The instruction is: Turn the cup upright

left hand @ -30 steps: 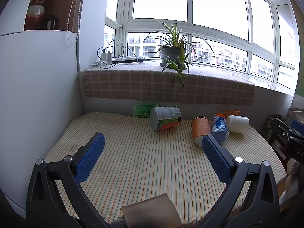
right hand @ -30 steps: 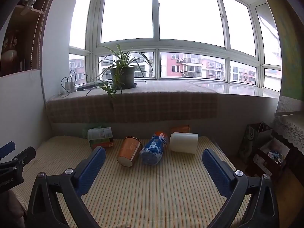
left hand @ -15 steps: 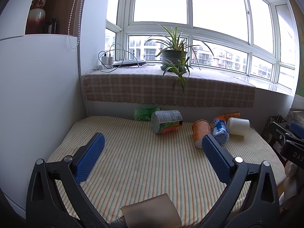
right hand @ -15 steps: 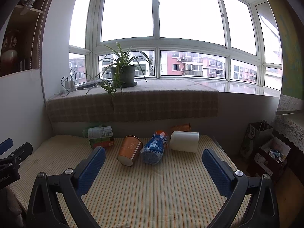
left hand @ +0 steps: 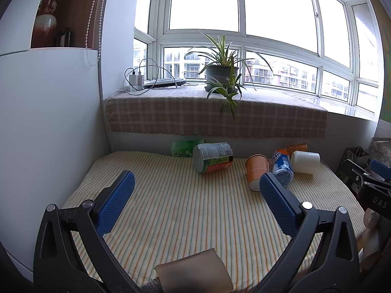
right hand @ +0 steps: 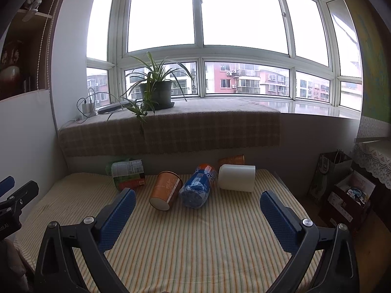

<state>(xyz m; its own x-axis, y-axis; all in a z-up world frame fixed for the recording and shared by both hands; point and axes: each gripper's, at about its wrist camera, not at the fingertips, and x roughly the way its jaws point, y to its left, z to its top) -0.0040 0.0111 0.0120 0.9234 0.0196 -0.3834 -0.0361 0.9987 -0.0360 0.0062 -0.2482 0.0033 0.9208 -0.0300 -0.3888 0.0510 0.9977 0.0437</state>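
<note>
Several cups lie on their sides at the far end of a striped table [left hand: 185,210]. An orange paper cup [left hand: 256,171] [right hand: 166,190] has its mouth toward me. Beside it lie a blue patterned cup [left hand: 282,167] [right hand: 199,185], a white cup [left hand: 305,161] [right hand: 237,177], a second orange cup [left hand: 295,147] [right hand: 231,160] behind them, and a green and orange labelled cup [left hand: 212,156] [right hand: 128,173] further left. My left gripper [left hand: 195,202] is open and empty, well short of the cups. My right gripper [right hand: 198,217] is open and empty, just short of the blue cup.
A green packet [left hand: 183,147] lies against the back wall. A cloth-covered sill above holds a potted plant [left hand: 221,73] and chargers with cables [left hand: 135,80]. A white cabinet [left hand: 48,122] stands left. Bags and boxes [right hand: 342,190] sit off the table's right edge. A tan card [left hand: 193,274] lies at the near edge.
Both grippers have risen and eased back slightly, so the cups sit a little lower in each view. Both stay open. No cup has moved.
</note>
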